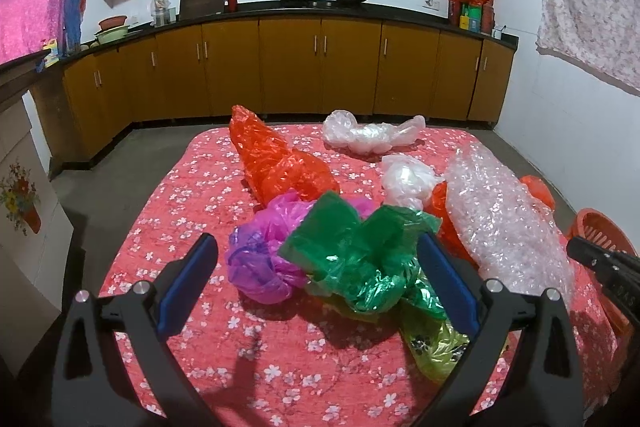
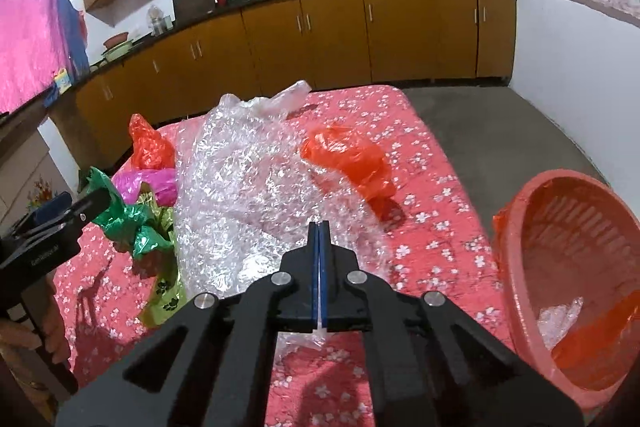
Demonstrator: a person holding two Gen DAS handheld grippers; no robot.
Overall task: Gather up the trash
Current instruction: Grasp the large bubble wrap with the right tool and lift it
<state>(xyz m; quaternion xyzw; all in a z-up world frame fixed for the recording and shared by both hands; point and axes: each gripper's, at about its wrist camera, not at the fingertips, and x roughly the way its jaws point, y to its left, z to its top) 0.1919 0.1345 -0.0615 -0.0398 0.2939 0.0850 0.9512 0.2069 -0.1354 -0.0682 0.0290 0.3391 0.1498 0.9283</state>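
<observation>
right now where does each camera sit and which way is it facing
Left wrist: sits on the left claw, open, looking across the table at the green bag towards the kitchen cabinets; the right claw shows at its right edge.
Right wrist: sits on the right claw, shut on the bubble wrap, with the red basket on its right; the left claw shows at its left edge.
Shared: green bag, bubble wrap, basket, cabinets.
</observation>
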